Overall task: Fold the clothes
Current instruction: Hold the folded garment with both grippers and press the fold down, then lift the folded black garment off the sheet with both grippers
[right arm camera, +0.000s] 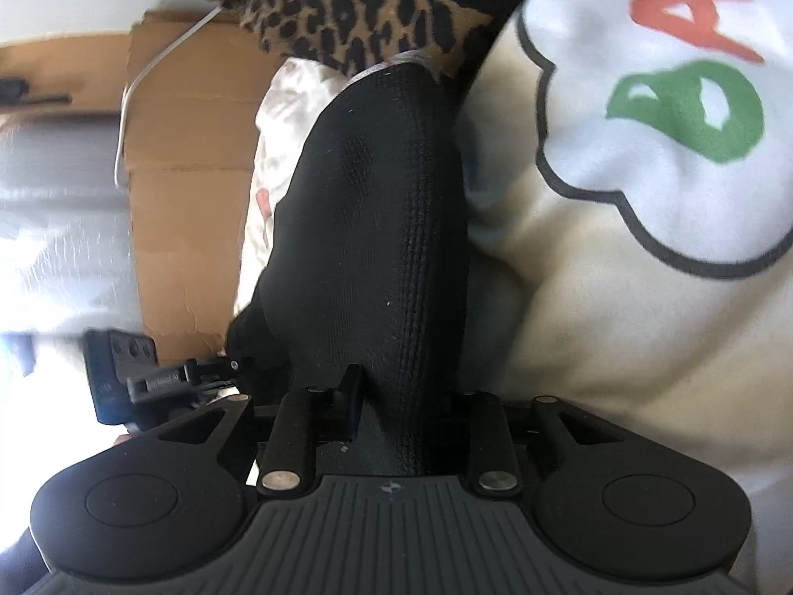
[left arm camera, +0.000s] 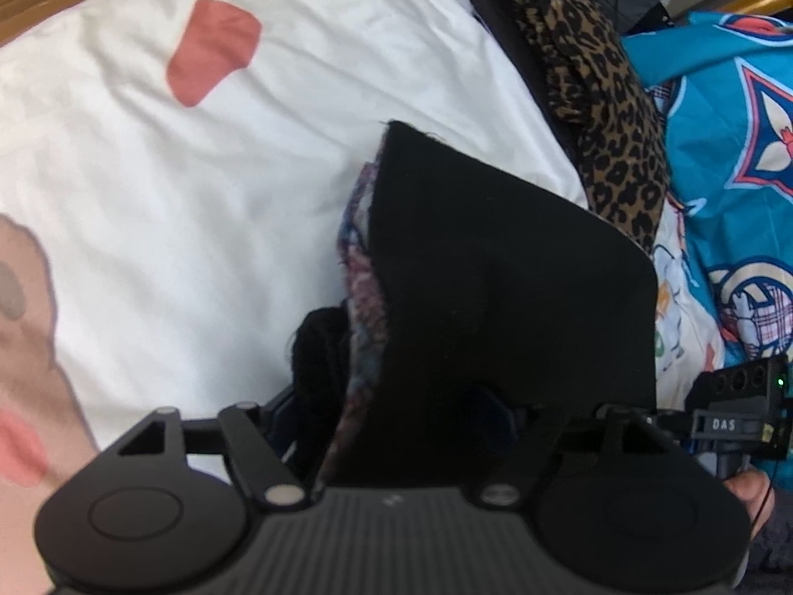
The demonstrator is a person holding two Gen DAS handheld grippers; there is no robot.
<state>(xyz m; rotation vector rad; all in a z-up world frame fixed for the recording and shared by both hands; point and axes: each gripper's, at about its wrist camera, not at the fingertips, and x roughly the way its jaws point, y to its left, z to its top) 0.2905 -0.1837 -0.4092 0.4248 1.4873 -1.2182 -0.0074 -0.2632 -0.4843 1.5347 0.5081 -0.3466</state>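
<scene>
A black garment (left arm camera: pixel 495 272) with a multicoloured patterned inner side (left arm camera: pixel 364 297) rises out of my left gripper (left arm camera: pixel 411 426), which is shut on it; the cloth hides the fingers. In the right wrist view the same black ribbed fabric (right arm camera: pixel 376 228) stands up from my right gripper (right arm camera: pixel 391 411), shut on it, with one finger (right arm camera: pixel 353 396) showing at its left. Both grippers hold it just above a white bedsheet (left arm camera: pixel 198 198). The right gripper (left arm camera: pixel 743 411) shows at the left view's right edge, and the left gripper (right arm camera: pixel 129 372) at the right view's left edge.
A leopard-print garment (left arm camera: pixel 609 114) lies beyond the black one, also at the top (right arm camera: pixel 367 10). Teal patterned bedding (left arm camera: pixel 733 148) lies to the right. A white cloth with green and orange letters (right arm camera: pixel 669 114) is at the right. A cardboard box (right arm camera: pixel 188 173) stands to the left.
</scene>
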